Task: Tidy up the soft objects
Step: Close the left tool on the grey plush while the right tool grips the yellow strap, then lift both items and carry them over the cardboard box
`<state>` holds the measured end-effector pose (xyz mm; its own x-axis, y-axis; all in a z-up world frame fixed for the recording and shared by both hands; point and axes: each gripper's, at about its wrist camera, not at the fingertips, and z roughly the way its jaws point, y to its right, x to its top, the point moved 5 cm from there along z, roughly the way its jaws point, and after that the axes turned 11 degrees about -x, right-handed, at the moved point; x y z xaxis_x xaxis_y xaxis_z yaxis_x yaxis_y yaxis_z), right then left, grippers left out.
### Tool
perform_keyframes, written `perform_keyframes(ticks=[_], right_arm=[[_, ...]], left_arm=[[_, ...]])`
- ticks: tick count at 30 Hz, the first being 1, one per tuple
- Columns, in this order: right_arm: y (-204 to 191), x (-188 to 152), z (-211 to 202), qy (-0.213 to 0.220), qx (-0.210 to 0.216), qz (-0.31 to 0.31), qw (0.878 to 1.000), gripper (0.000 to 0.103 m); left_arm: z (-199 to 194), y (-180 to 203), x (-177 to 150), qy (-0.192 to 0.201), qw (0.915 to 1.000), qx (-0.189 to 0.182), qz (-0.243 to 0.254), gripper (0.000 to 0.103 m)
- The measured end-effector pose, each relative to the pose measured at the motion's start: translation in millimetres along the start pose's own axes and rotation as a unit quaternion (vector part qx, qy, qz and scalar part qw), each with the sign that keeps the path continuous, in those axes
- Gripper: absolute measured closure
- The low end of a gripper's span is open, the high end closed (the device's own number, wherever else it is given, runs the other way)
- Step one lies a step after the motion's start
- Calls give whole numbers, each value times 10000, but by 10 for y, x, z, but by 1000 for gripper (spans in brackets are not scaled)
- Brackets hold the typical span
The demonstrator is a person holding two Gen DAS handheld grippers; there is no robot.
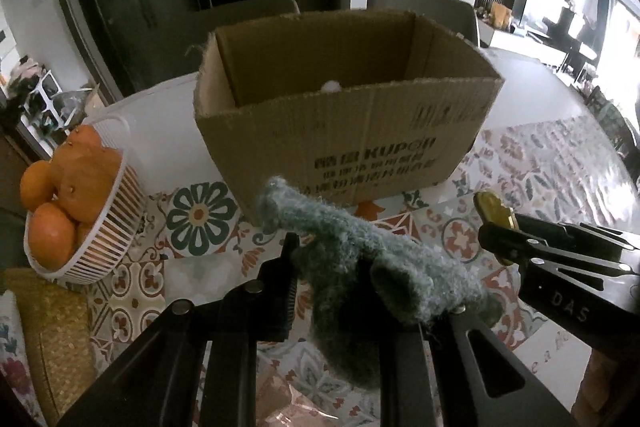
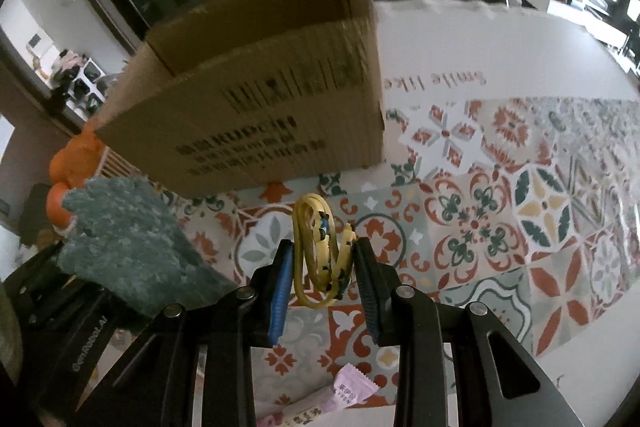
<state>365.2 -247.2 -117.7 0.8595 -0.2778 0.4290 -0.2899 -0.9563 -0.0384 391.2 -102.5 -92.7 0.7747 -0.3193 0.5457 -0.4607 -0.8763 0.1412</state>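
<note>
My left gripper (image 1: 336, 267) is shut on a fuzzy grey-green cloth (image 1: 360, 267) and holds it above the patterned table, just in front of an open cardboard box (image 1: 348, 131). A small white soft thing (image 1: 331, 86) shows inside the box. My right gripper (image 2: 322, 261) is shut on a folded yellow strap (image 2: 320, 251) above the table, in front of the box (image 2: 256, 107). The right gripper (image 1: 496, 227) also shows in the left wrist view, to the right of the cloth. The cloth (image 2: 128, 247) shows at left in the right wrist view.
A white basket (image 1: 108, 227) of oranges (image 1: 76, 187) stands left of the box. A pink wrapped packet (image 2: 336, 399) lies on the patterned tablecloth (image 2: 500, 227) near the front. Chairs (image 1: 424, 11) and dark cabinets stand behind the table.
</note>
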Motion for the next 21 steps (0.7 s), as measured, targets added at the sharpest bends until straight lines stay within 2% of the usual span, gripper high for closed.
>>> perform_keyframes(ticks=[5,21], right_arm=[[-78,105,-292,297,20,-61,9995,71],[-269,394,-777,953,156,-203,9951,71]], left_arm=[[-193,24,60,193,9998,-75,-34,84],[-604,-19,337,647,9977,-164,-139,84]])
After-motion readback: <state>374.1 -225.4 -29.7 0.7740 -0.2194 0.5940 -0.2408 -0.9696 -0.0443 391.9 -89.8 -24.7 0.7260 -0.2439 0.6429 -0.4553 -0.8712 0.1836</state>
